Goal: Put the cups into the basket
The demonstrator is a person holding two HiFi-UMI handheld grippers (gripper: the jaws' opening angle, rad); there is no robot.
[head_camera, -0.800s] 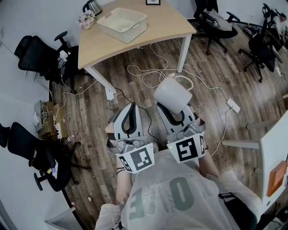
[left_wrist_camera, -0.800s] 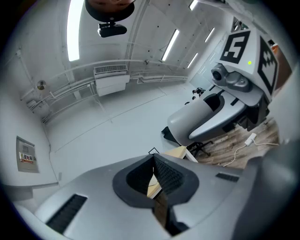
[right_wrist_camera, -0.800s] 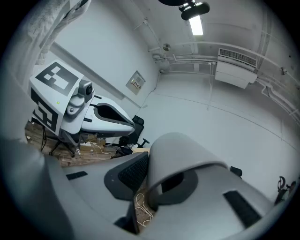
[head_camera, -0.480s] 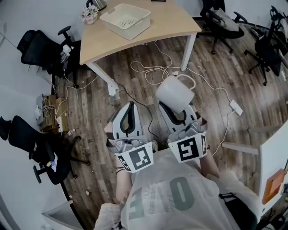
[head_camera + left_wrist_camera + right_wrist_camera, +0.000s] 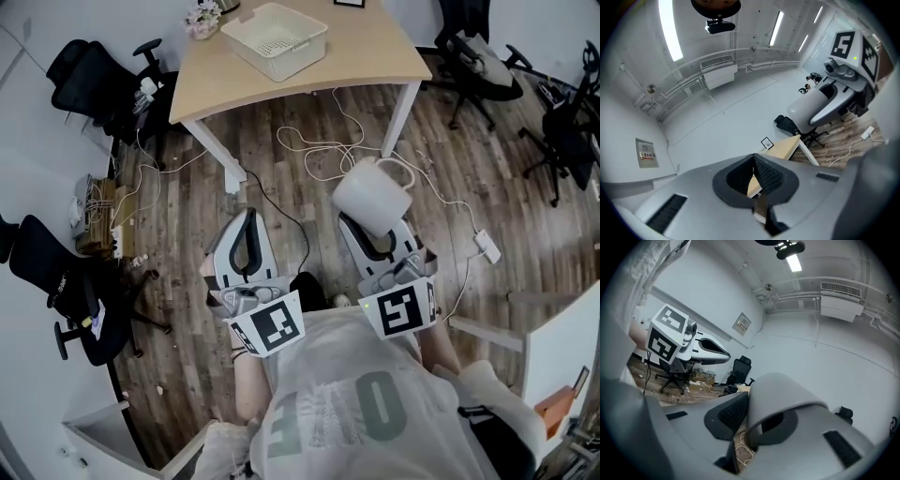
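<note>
- Cup (image 5: 373, 195): a white mug, carried tilted above the wooden floor (image 5: 187, 216), handle away from the person; well apart from the basket.
- Right gripper (image 5: 380, 234): jaws clamped on the cup's wall. In the right gripper view one ribbed pad (image 5: 732, 412) presses the outside of the rim and the other jaw sits inside the cup (image 5: 783, 394).
- Left gripper (image 5: 246, 220): held beside the right one. In the left gripper view its tips meet (image 5: 754, 164) with nothing between them.
- Basket (image 5: 298, 64): white and perforated, on the far side of the light wooden table (image 5: 375, 47); no cup is visible in it.
- Step in hand, as judged: carrying the cup toward the table; nothing deposited yet.
- Next move, as judged: cross the floor past the loose cables (image 5: 319, 150), bring the cup over the basket's opening, lower it and only then part the jaws.
</note>
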